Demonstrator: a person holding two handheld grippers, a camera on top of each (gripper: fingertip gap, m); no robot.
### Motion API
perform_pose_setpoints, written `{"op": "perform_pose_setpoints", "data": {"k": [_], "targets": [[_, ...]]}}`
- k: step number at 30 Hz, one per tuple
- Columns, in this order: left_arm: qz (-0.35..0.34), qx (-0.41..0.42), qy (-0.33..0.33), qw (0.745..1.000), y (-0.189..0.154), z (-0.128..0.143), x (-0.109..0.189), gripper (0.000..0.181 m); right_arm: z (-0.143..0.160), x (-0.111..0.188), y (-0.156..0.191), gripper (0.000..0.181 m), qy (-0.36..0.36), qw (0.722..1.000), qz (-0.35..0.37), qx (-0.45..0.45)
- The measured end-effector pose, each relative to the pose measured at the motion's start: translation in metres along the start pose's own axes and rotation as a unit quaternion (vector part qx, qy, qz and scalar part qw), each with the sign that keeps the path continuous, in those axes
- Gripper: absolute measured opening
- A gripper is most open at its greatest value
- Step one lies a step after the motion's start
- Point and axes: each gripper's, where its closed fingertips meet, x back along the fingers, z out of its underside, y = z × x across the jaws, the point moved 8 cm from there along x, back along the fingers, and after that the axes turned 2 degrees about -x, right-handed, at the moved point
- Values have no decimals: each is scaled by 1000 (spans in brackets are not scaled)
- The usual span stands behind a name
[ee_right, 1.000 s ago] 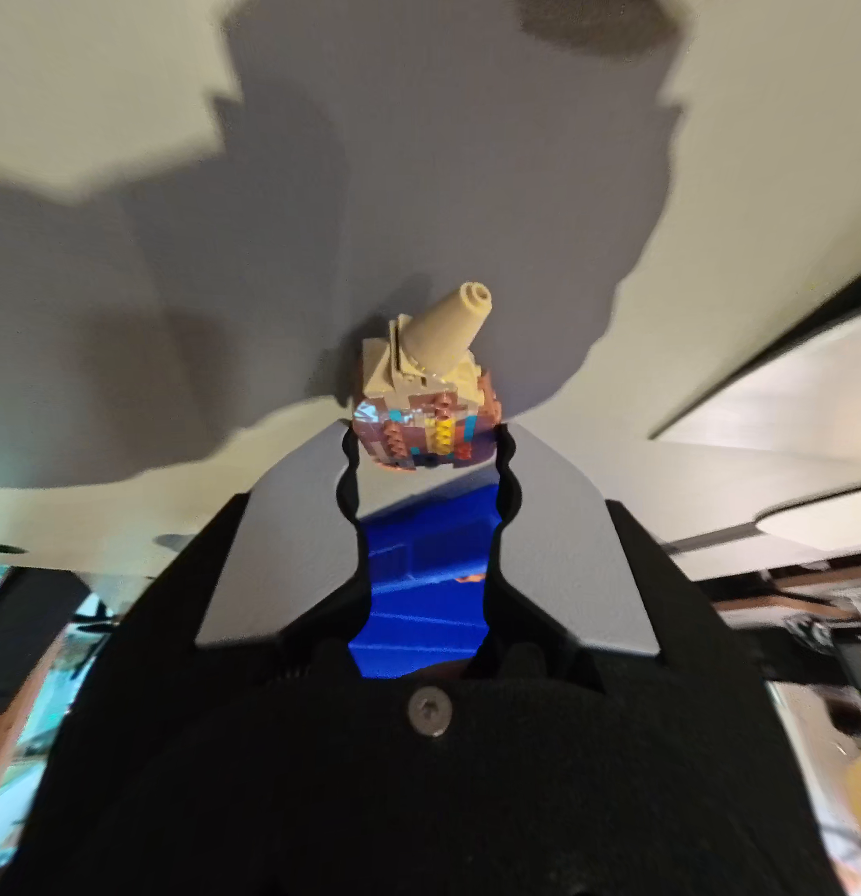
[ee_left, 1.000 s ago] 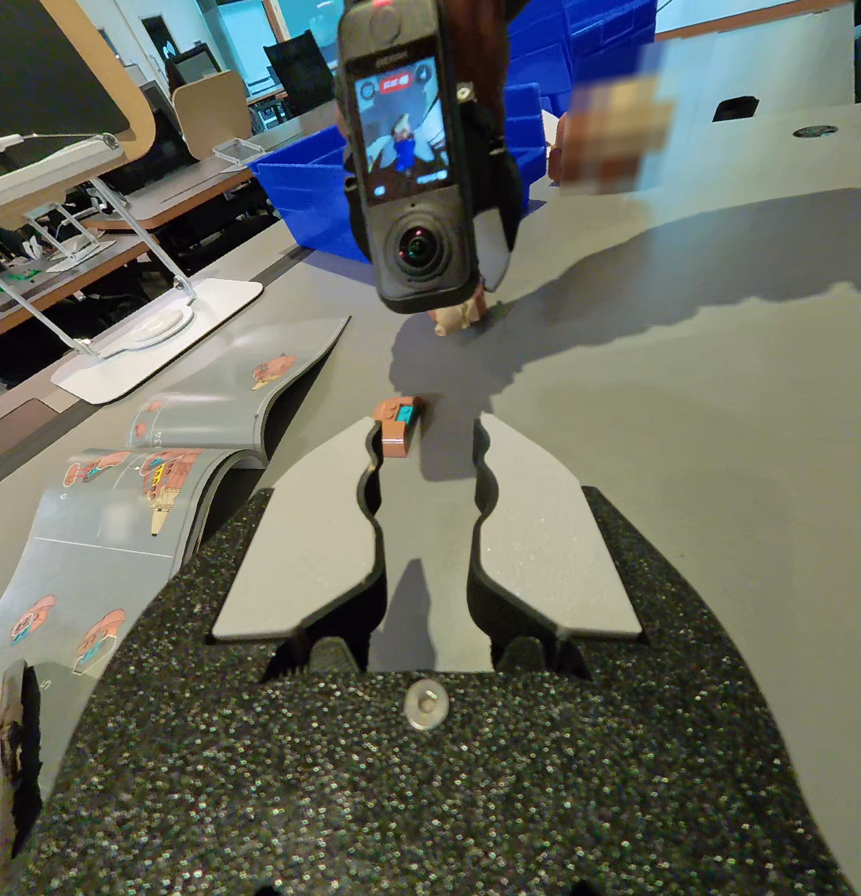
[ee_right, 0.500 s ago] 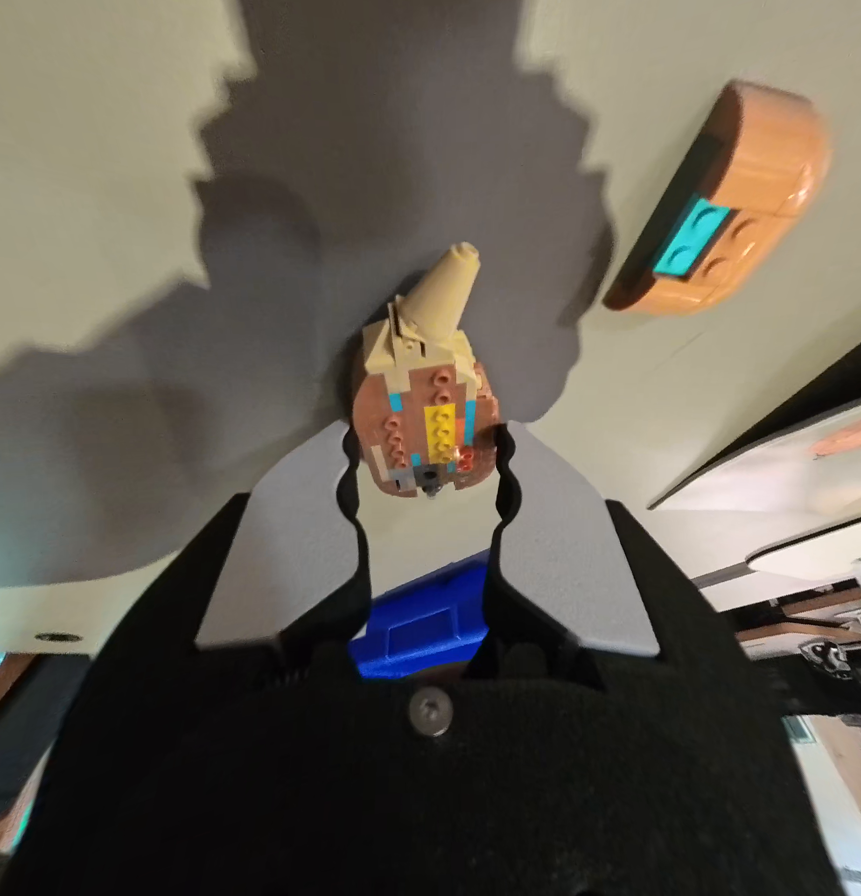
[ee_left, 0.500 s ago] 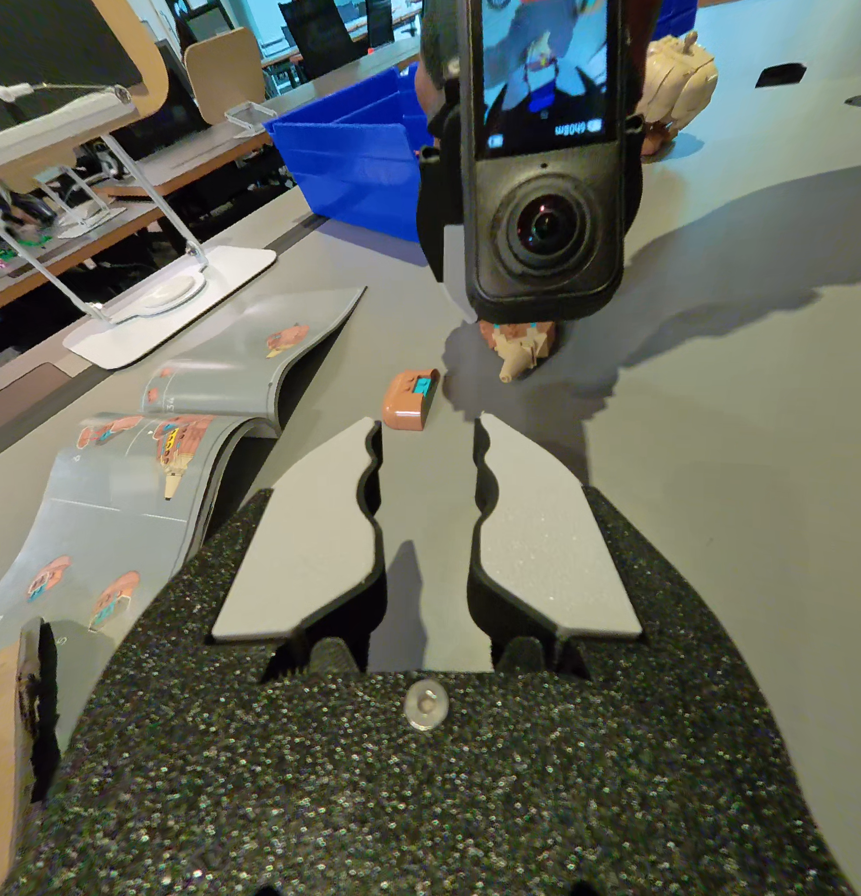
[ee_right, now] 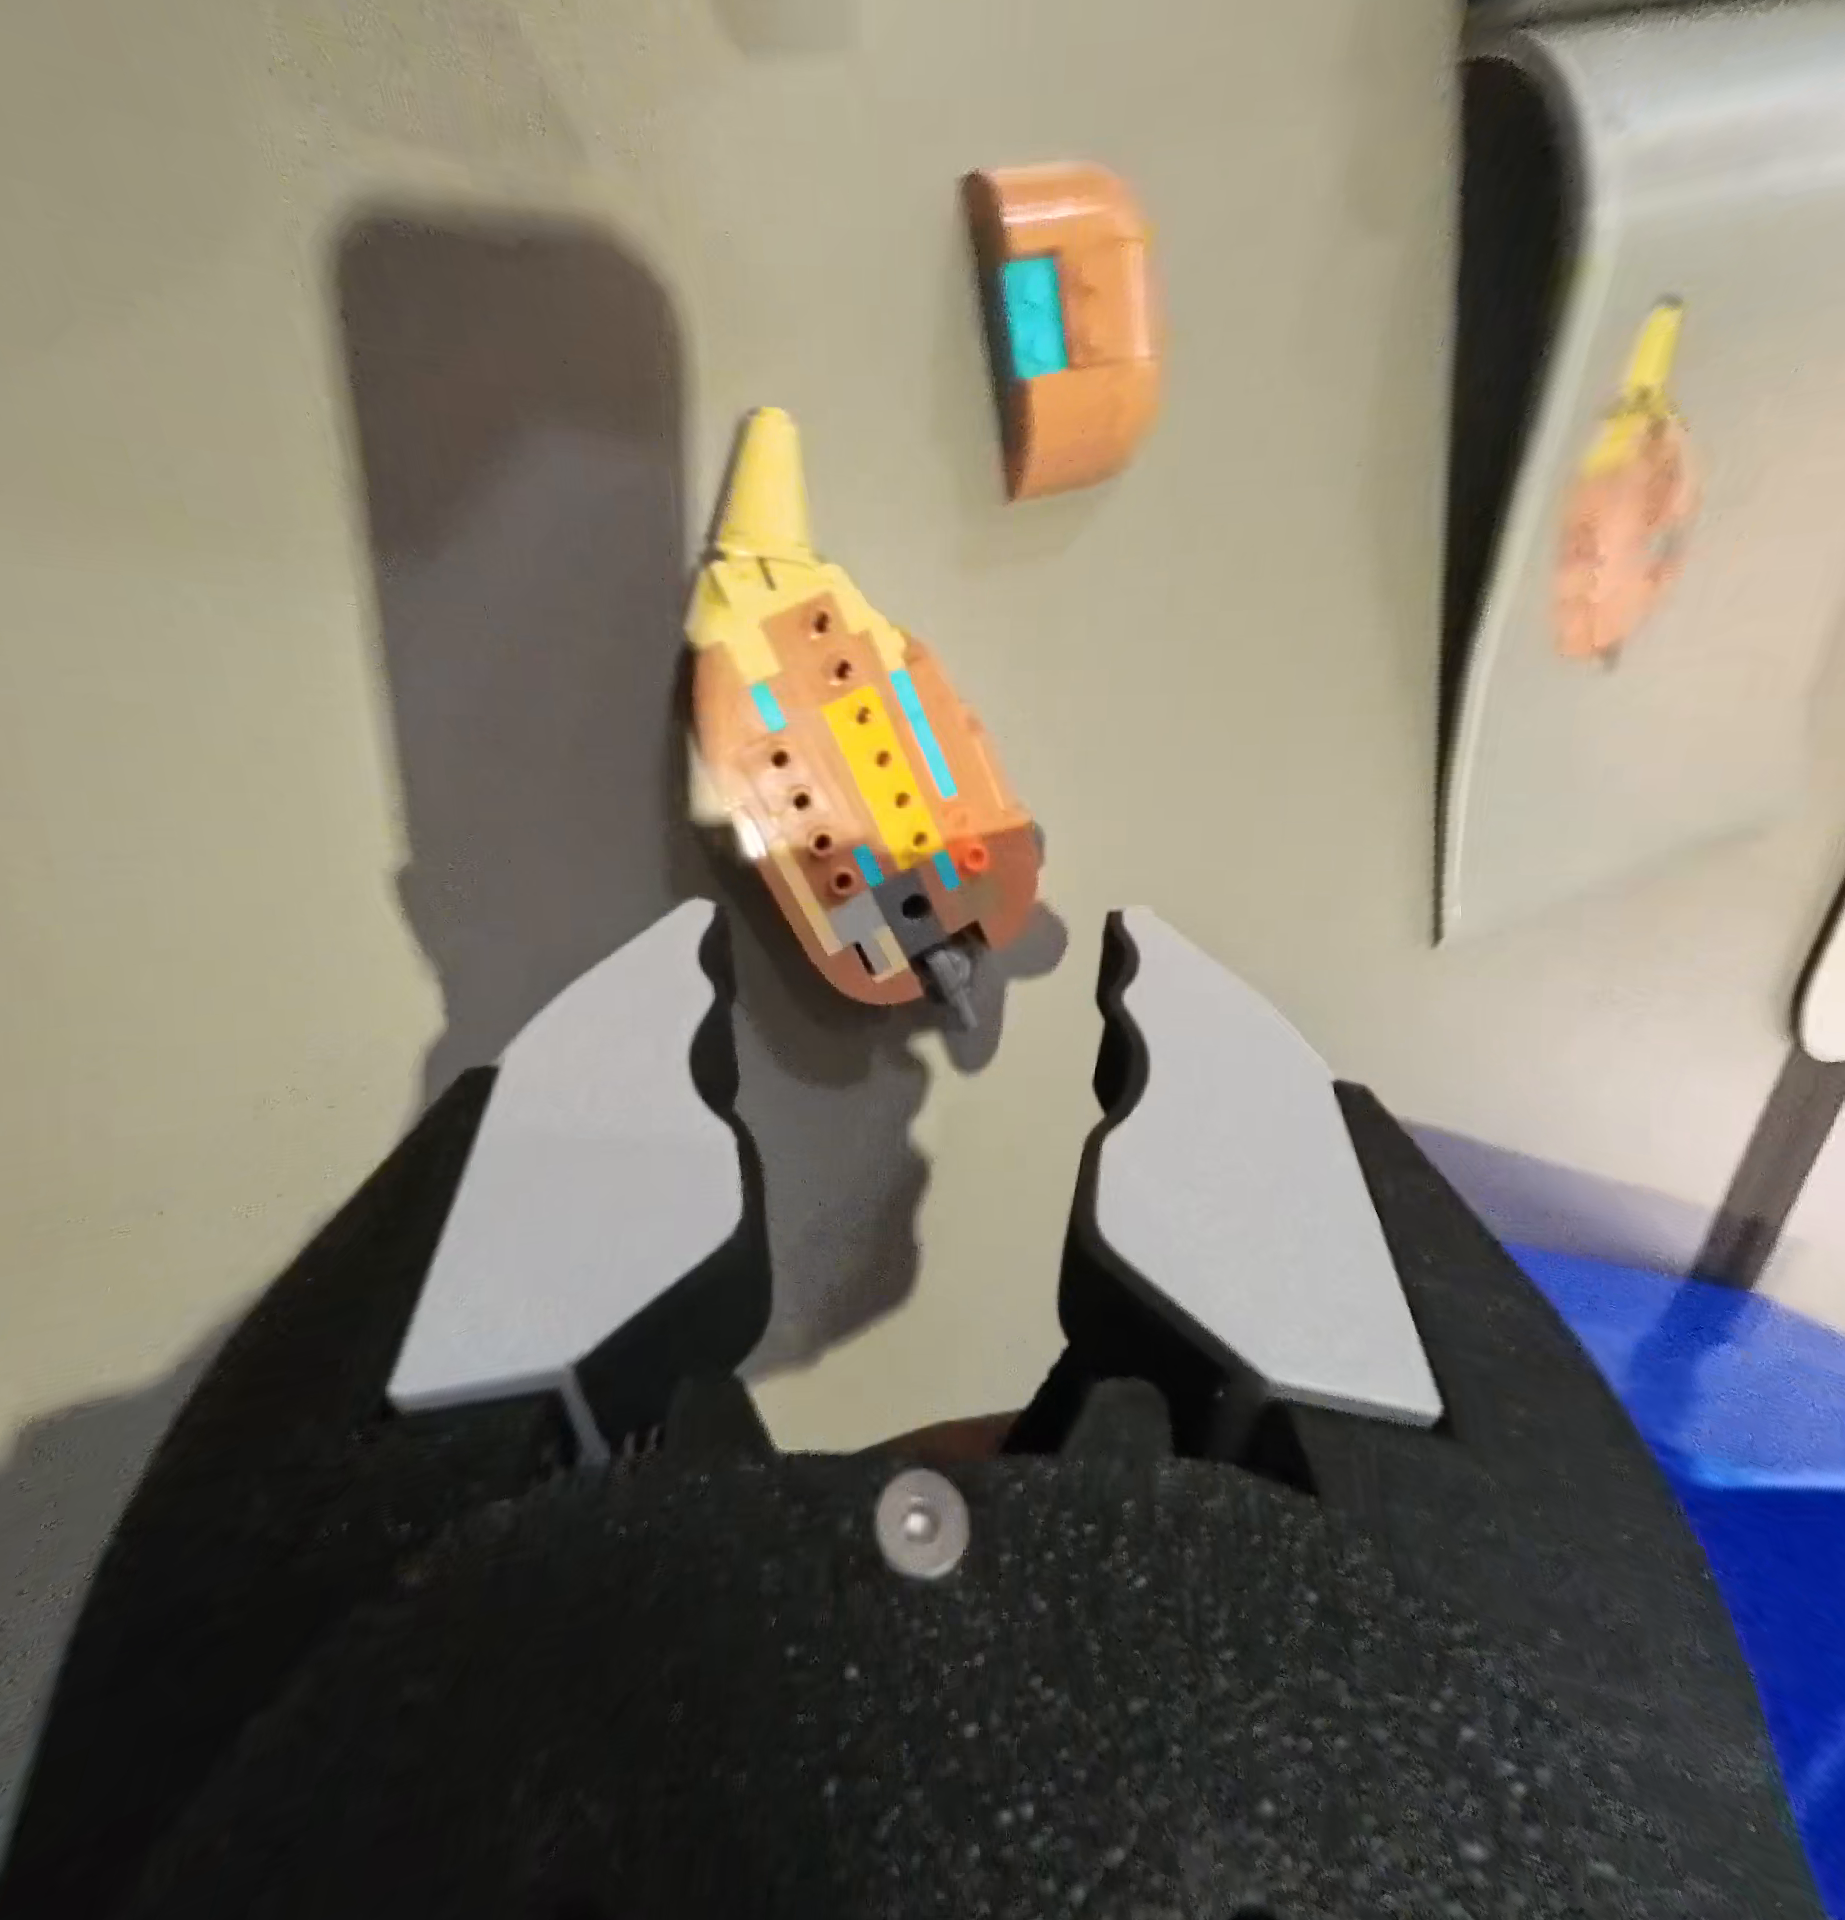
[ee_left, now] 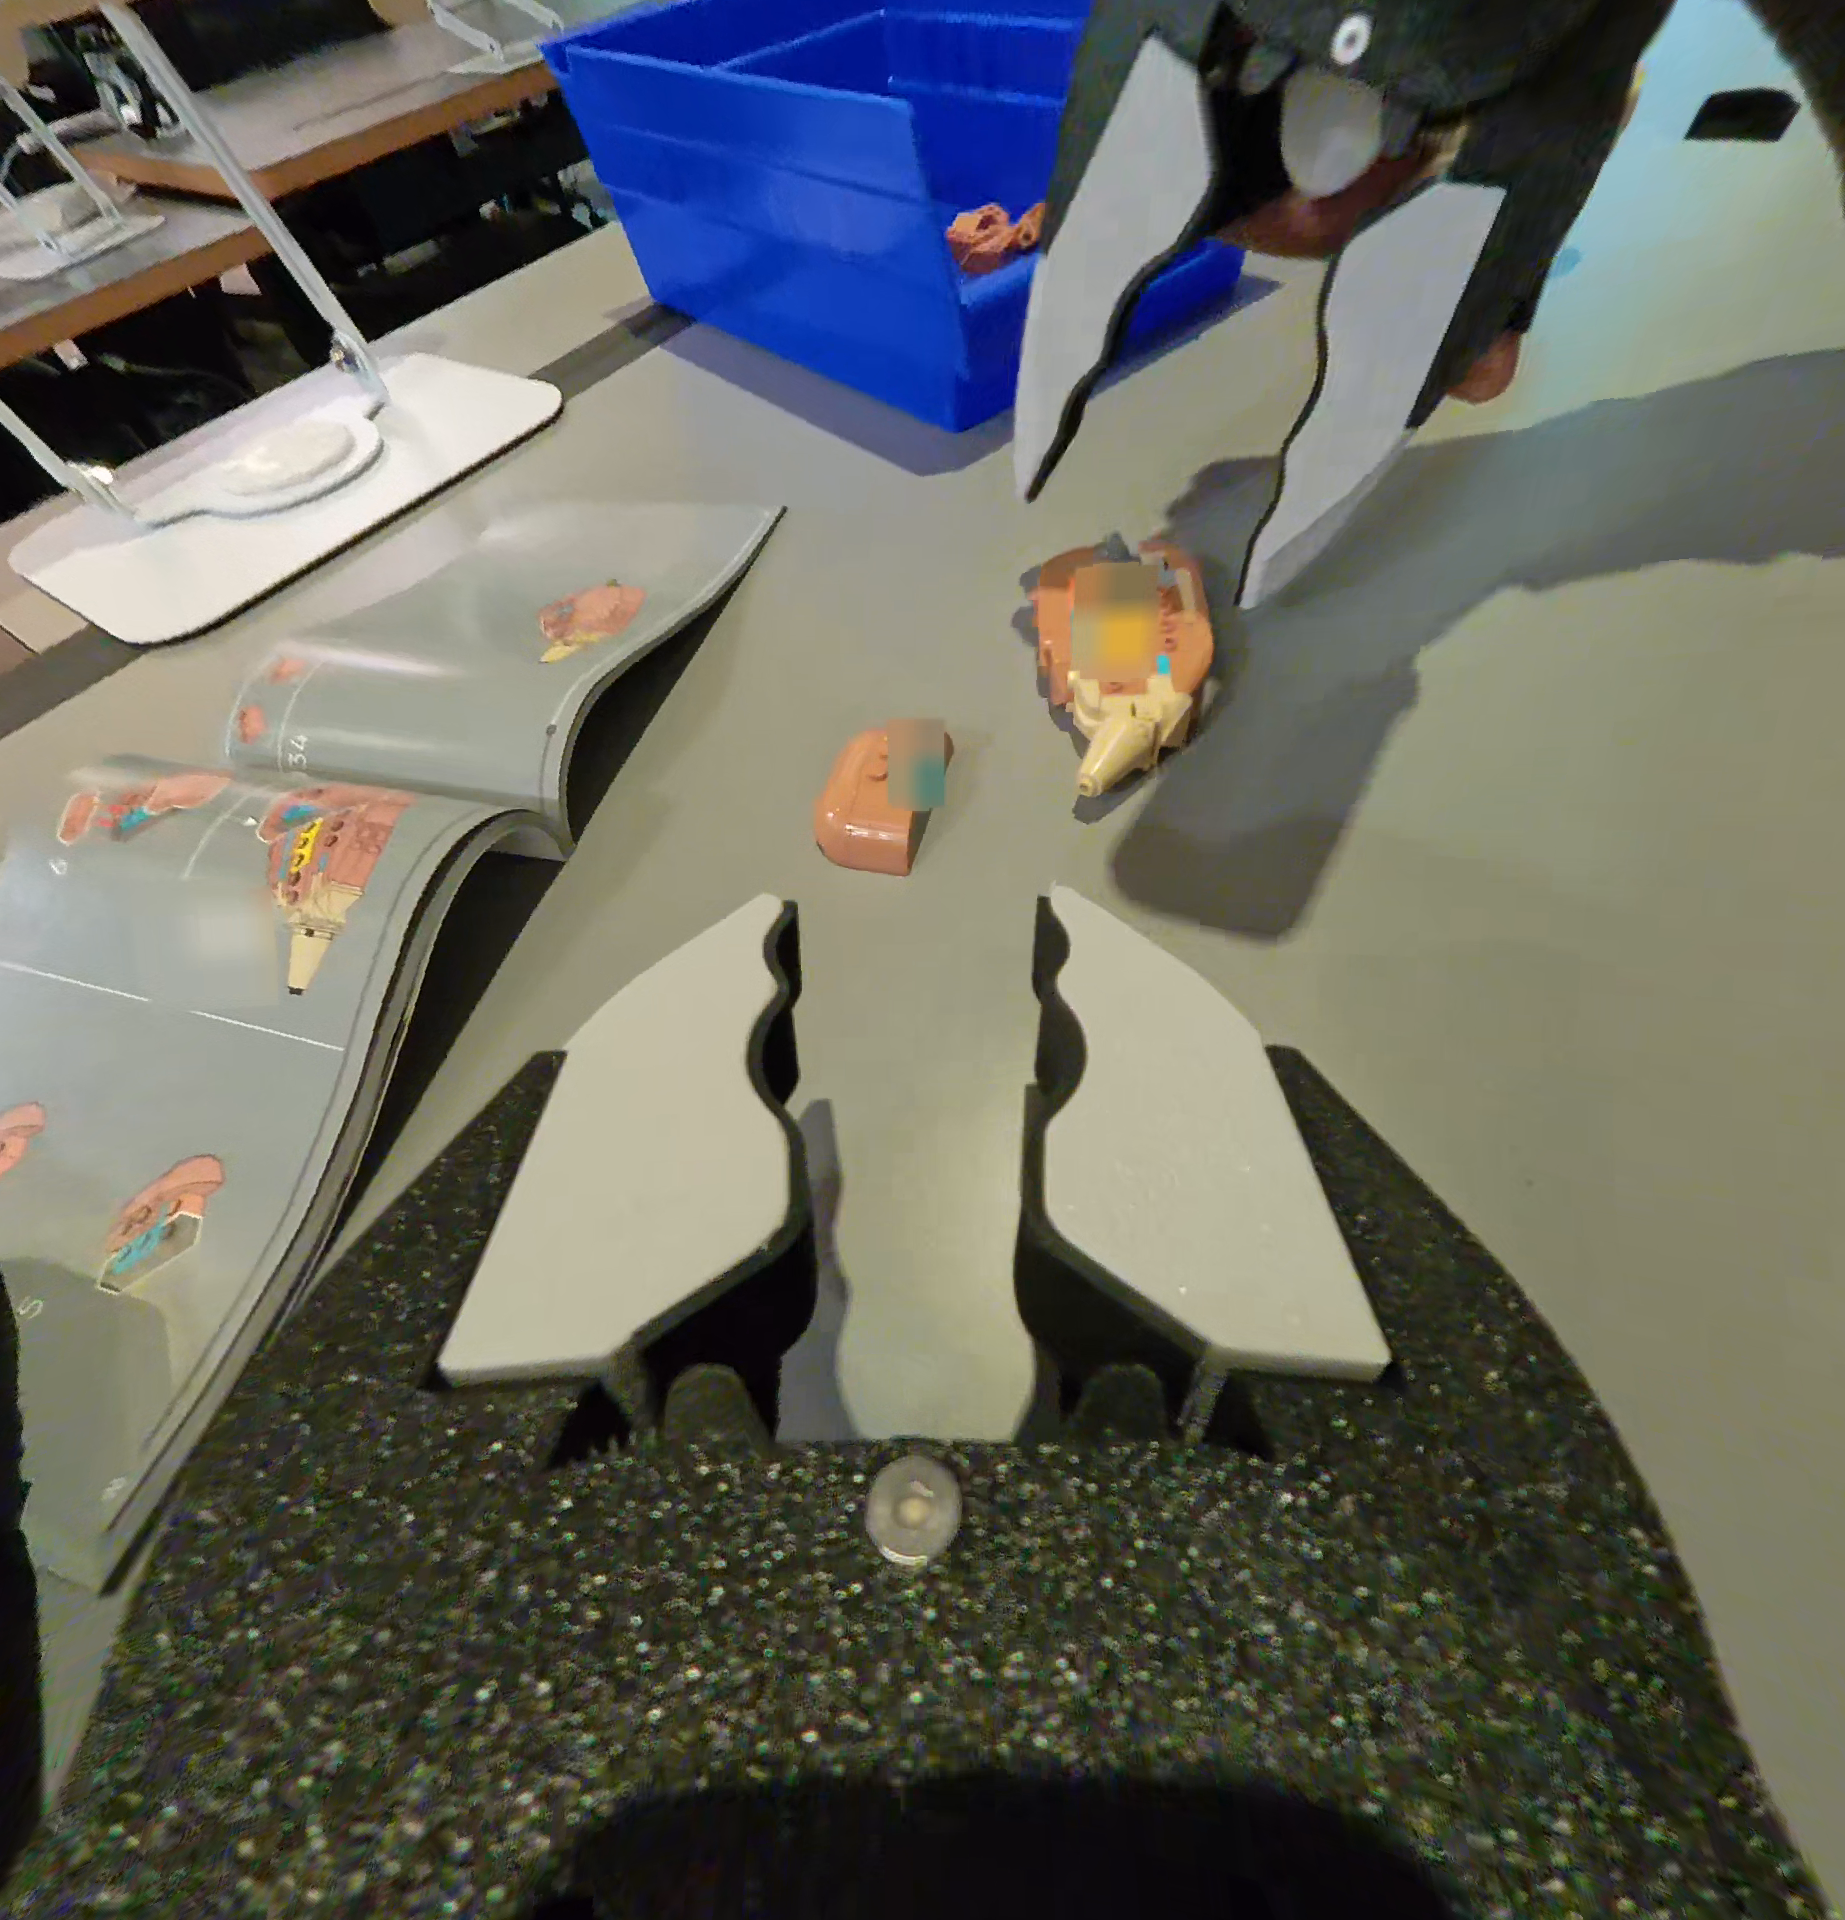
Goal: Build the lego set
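A brown and tan lego build with a cone tip [ee_right: 845,769] lies flat on the grey table [ee_right: 222,125], studs up; it also shows in the left wrist view [ee_left: 1126,655]. My right gripper [ee_right: 910,920] is open and empty just behind the build's rear end; in the left wrist view it [ee_left: 1136,540] hangs over the build, fingers pointing down. A small rounded brown piece with a teal stud plate [ee_left: 882,795] lies left of the build, also seen in the right wrist view [ee_right: 1069,322]. My left gripper [ee_left: 913,914] is open and empty, low over the table, short of the small piece.
An open instruction booklet [ee_left: 274,831] lies at the left, also in the right wrist view [ee_right: 1666,468]. A blue bin [ee_left: 845,197] with brown pieces stands behind. A white stand base [ee_left: 274,488] sits at the far left. Desks stand beyond the table edge. One gripper's finger ends stand about 15 cm off the other's.
My right gripper set the lego build down flat on the table, opened and let it go, then drew back a little. The left gripper stays open.
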Motion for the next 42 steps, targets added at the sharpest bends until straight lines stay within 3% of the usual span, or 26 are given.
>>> {"op": "perform_pose_setpoints", "data": {"k": [10, 21, 34, 42], "targets": [[-22, 11, 92, 995, -1, -1, -33, 43, 49, -15, -6, 58, -173, 972, 84, -135], [-27, 24, 115, 993, 8, -7, -55, 40, 96, -8, -10, 50, -185, 952, 102, -220], [-51, -16, 173, 983, 32, -6, -67, 36, 99, -6, -9, 45, -202, 945, 122, -225], [-90, 157, 171, 969, 8, -16, -72, 53, 99, -5, -9, 44, -196, 942, 141, -235]]}}
